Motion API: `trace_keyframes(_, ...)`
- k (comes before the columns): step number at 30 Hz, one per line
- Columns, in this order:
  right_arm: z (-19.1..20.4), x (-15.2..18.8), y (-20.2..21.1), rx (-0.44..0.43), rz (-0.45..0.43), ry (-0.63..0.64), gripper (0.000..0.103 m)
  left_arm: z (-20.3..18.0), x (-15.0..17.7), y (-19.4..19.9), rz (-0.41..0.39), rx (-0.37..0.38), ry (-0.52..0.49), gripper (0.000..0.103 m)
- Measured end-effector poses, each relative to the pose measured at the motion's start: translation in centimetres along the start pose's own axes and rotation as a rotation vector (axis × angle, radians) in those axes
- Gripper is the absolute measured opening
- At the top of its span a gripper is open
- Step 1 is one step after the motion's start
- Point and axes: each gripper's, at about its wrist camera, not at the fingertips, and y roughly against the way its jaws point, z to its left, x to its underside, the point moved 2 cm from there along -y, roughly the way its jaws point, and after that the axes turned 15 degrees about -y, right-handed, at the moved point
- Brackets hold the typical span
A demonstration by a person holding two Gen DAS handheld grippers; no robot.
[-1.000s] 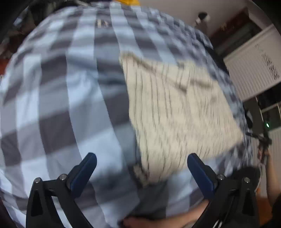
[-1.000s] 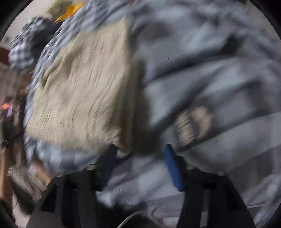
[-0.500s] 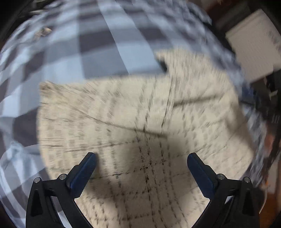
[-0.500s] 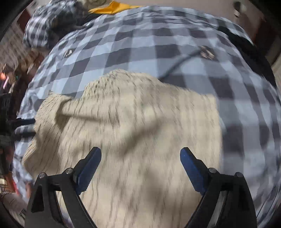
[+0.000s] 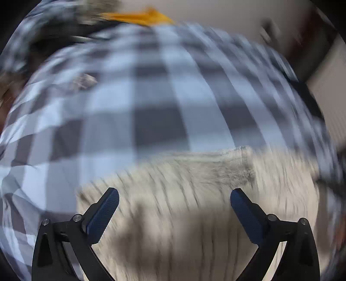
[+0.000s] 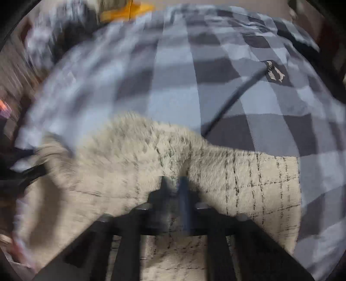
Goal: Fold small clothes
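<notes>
Cream garment (image 6: 248, 179) pinched in right gripper (image 6: 176, 183) jaws.

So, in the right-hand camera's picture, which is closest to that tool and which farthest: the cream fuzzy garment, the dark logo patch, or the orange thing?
1. Cream fuzzy garment: right at the right tool, which is shut on its edge.
2. Dark logo patch: farther up, on the right, on the checked cover.
3. Orange thing: farthest, at the top edge.

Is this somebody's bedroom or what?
Probably a bedroom. A grey and pale blue checked bed cover fills both views, a fuzzy cream garment with thin dark grid lines lies on it, and a heap of clothes sits at its far end.
</notes>
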Motion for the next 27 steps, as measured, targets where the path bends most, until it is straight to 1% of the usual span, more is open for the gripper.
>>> trace_keyframes(1, -0.7, -0.3, 0.9, 0.0, -0.014, -0.016, 0.004, 0.6, -0.4, 0.4, -0.038, -0.031, 0.046, 0.103)
trace_keyframes(2, -1.0, -0.6, 1.3, 0.019, -0.024, -0.038, 0.004, 1.6, -0.8, 1.4, -0.081, -0.084, 0.095, 0.103)
trace_keyframes(3, -1.4, -0.7, 1.9, 0.025, -0.038, -0.045, 0.004, 2.2, -1.2, 2.1, -0.107, -0.119, 0.105, 0.103)
trace_keyframes(5, -2.1, -0.9, 3.9, 0.029, -0.118, -0.05, 0.004, 3.0, -1.5, 4.1, -0.146, -0.182, 0.086, 0.103)
trace_keyframes(6, -2.2, -1.3, 4.6, -0.005, -0.157, -0.053, 0.004, 3.0, -1.3, 5.1, -0.145, -0.206, 0.065, 0.103)
trace_keyframes(7, -2.6, -1.4, 5.7, -0.052, -0.2, -0.067, 0.005, 2.7, -1.0, 5.8, -0.125, -0.2, 0.036, 0.103)
trace_keyframes(8, -3.2, -1.7, 6.4, -0.076, -0.214, -0.1, 0.016, 2.5, -0.3, 6.2, -0.099, -0.174, -0.003, 0.103)
trace_keyframes(9, -3.8, -2.0, 6.7, -0.08, -0.204, -0.148, 0.03, 2.2, 0.7, 6.7, -0.063, -0.135, -0.06, 0.103)
trace_keyframes(10, -4.9, -2.2, 6.7, -0.045, -0.16, -0.23, 0.073, 1.9, 1.2, 7.1, -0.044, -0.116, -0.104, 0.103)
trace_keyframes(11, -5.6, -2.0, 6.8, -0.019, -0.142, -0.269, 0.095, 1.5, 2.3, 7.6, -0.035, -0.106, -0.151, 0.103)
trace_keyframes(12, -6.5, -1.6, 7.1, -0.006, -0.143, -0.292, 0.095, 1.0, 3.5, 8.1, -0.029, -0.105, -0.201, 0.103)
trace_keyframes(13, -7.5, -1.0, 7.4, 0.017, -0.143, -0.285, 0.095, 0.7, 4.6, 8.5, -0.025, -0.115, -0.246, 0.103)
trace_keyframes(14, -8.1, -0.6, 7.5, 0.051, -0.137, -0.269, 0.095, 0.5, 5.7, 8.8, -0.021, -0.137, -0.284, 0.103)
trace_keyframes(15, -8.8, -0.3, 7.3, 0.103, -0.128, -0.248, 0.095, 0.5, 6.8, 8.8, -0.01, -0.167, -0.313, 0.103)
trace_keyframes(16, -9.8, 0.5, 6.7, 0.179, -0.108, -0.222, 0.095, 0.7, 7.8, 8.7, 0.004, -0.18, -0.326, 0.103)
trace_keyframes(19, -12.0, 1.5, 5.3, 0.272, -0.031, -0.191, 0.095, 1.4, 9.6, 7.4, 0.05, -0.155, -0.318, 0.103)
trace_keyframes(20, -12.7, 1.8, 4.7, 0.282, -0.007, -0.187, 0.095, 1.6, 9.8, 7.0, 0.059, -0.147, -0.309, 0.103)
trace_keyframes(23, -13.1, 1.7, 4.0, 0.249, 0.011, -0.183, 0.095, 2.9, 9.2, 5.8, 0.054, -0.094, -0.237, 0.103)
trace_keyframes(25, -12.4, 1.1, 3.4, 0.214, -0.001, -0.171, 0.095, 4.5, 8.7, 4.7, 0.053, -0.063, -0.138, 0.103)
trace_keyframes(26, -12.3, 1.0, 3.0, 0.211, -0.001, -0.167, 0.095, 5.0, 8.6, 4.2, 0.053, -0.045, -0.098, 0.103)
trace_keyframes(27, -12.1, 0.8, 2.4, 0.213, 0.005, -0.163, 0.095, 5.7, 8.6, 3.6, 0.053, -0.006, -0.045, 0.102)
